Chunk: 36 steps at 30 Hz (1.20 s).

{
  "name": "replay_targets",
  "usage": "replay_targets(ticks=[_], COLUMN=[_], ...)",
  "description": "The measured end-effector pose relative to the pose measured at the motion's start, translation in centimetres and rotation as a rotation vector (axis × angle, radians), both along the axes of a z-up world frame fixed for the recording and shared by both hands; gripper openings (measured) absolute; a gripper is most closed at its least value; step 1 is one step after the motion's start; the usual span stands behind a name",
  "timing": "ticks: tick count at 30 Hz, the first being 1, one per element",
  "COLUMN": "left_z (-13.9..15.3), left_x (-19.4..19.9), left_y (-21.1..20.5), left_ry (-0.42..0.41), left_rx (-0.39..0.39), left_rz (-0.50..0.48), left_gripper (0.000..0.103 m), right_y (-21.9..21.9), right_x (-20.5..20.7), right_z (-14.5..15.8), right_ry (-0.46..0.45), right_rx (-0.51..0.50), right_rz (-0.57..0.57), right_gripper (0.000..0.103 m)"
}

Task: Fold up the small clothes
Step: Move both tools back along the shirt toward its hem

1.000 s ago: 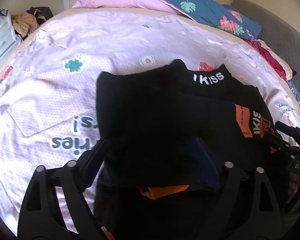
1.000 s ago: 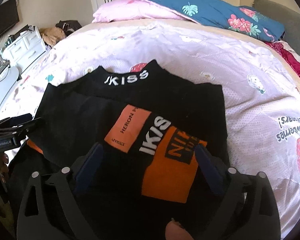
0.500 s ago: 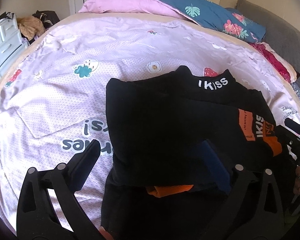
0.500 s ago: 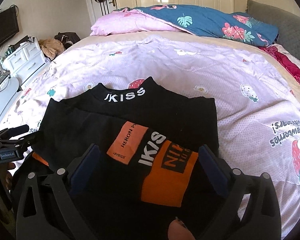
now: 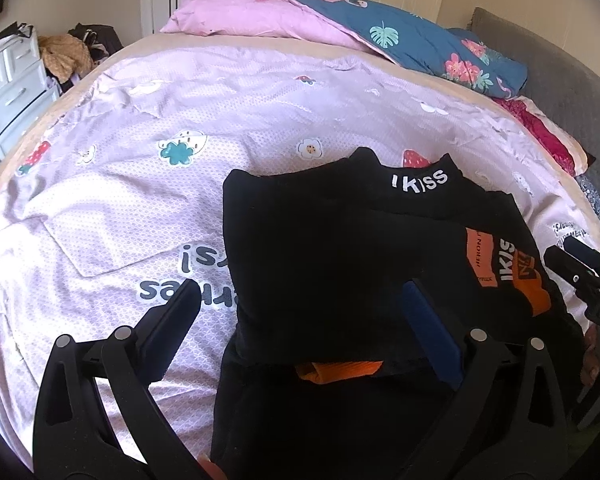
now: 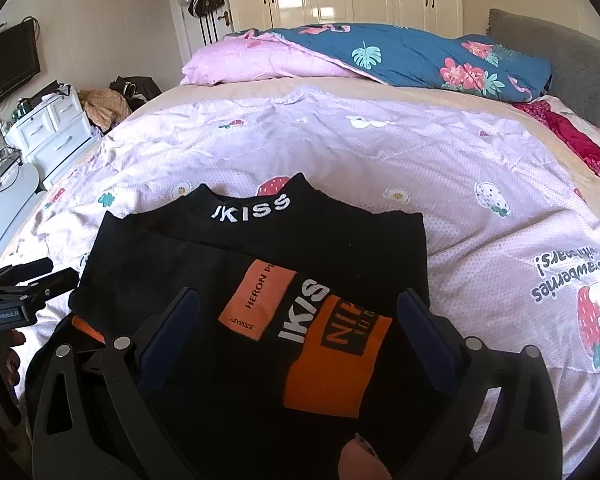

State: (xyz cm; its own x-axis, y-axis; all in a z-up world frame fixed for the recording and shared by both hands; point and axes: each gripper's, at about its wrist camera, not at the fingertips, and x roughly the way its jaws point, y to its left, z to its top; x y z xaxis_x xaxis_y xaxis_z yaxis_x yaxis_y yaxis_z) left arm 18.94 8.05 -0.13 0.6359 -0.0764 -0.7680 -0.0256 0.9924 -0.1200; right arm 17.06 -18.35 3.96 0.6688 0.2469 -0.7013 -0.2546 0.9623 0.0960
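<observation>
One black garment (image 6: 260,248), two pillows (image 6: 260,60).

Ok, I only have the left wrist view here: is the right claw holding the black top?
Observer: No. The right claw hovers over the black top with its jaws wide apart, pinching nothing.
Operator: What lies under it?
Observer: The orange panel, face up between its fingers.
Operator: Is the top's right edge tidy?
Observer: Yes, it runs straight on the pink bedspread.
</observation>
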Motion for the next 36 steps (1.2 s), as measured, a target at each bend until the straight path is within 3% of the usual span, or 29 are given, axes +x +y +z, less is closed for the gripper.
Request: replay_targets(ticks=[9,18,36], left_z=[0.6,3.4,5.6], left_x=[-0.9,-3.4,-9.1], left_y=[-0.1,0.2,1.4], left_ry=[-0.02,-0.102,-0.151], left_rx=[-0.004,-0.019,-0.04], left_rz=[-0.002,0.006,0.02], left_gripper=[0.094,0.094,0.094], right_y=[-1.0,-2.7,-4.0], right_x=[-1.9,-4.8,-9.5], right_z=[1.6,3.5,3.5], right_ry=[-0.042,-0.089,-0.081], right_rx=[0.039,0.086,0.084], right_rz=[-0.013,-0.018,-0.001], right_gripper=[0.099,0.099,0.099])
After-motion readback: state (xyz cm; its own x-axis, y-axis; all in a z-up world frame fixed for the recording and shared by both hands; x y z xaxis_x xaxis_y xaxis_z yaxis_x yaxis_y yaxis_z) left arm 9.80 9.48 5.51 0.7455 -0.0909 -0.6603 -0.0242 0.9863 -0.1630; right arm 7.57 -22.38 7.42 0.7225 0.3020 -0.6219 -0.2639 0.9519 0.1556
